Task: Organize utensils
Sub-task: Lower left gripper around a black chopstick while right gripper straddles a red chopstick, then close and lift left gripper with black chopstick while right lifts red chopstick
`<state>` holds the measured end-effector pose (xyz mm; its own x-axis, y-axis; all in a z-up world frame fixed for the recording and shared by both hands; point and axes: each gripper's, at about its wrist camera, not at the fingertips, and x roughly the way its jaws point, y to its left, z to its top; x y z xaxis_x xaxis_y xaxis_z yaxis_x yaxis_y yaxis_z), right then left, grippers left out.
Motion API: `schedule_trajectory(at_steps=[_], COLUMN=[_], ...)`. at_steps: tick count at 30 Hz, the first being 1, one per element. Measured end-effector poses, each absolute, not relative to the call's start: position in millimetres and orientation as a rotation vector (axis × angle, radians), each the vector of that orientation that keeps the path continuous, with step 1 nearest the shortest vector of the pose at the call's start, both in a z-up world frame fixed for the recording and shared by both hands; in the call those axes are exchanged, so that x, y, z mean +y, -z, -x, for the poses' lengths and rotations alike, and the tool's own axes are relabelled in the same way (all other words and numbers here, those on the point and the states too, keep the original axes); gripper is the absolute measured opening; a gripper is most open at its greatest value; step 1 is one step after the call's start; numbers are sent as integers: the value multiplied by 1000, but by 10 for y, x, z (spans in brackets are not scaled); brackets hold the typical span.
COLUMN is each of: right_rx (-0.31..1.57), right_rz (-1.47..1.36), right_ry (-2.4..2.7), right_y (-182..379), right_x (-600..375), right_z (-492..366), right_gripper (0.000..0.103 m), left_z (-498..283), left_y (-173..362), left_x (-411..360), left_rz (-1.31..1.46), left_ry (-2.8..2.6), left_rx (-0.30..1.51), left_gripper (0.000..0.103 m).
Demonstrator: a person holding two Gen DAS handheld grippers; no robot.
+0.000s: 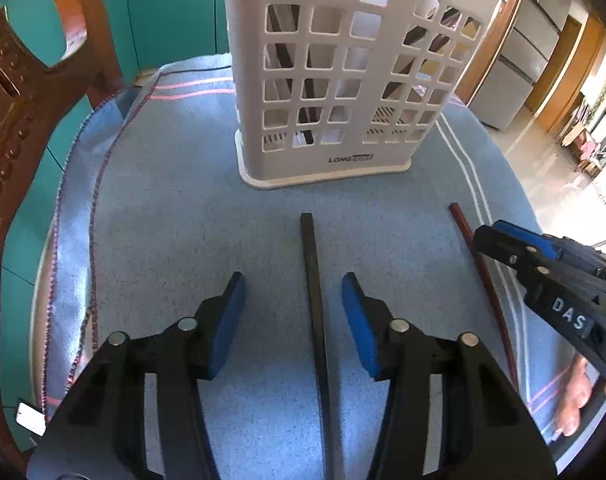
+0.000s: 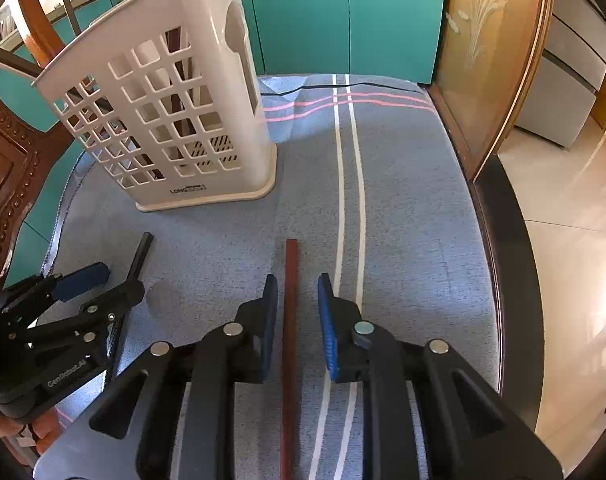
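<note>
Left tongs (image 1: 293, 300) and right tongs (image 2: 297, 304) stand apart, straddling a black chopstick (image 1: 313, 300) and a red chopstick (image 2: 290, 320); likely next: clamp, lift toward the white utensil holder (image 1: 335, 80) ahead.

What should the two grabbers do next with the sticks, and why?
Probably close each set of jaws on its stick. The black stick lies on the blue cloth between the open jaws of the left gripper, and the red stick lies likewise in the right gripper. Neither is pinched yet, and the white basket stands waiting behind.
</note>
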<state>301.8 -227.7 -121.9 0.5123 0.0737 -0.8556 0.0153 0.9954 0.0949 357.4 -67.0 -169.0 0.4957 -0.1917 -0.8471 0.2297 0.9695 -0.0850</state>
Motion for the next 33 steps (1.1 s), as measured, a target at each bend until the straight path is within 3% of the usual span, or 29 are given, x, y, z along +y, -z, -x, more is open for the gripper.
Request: schedule_trajectory(at_steps=[1, 17, 25, 33], right_rx=[1034, 1024, 1021, 1019], right_rz=[-95, 79, 60, 29], right_ry=[-35, -14, -19, -32], right_y=[1228, 1355, 1370, 1355], right_x=[-2277, -2004, -1998, -2129], right_z=[-3029, -2981, -2965, -3015], right_gripper=[25, 25, 25, 25], left_z=[-3562, -3281, -3218, -3248], left_y=[1708, 1672, 1615, 1652], left_x=[-681, -1079, -1104, -1010], left_rz=[-63, -222, -176, -130], left_ry=[224, 126, 170, 191], left_rx=[1008, 936, 948, 963], left_gripper=[33, 32, 14, 12])
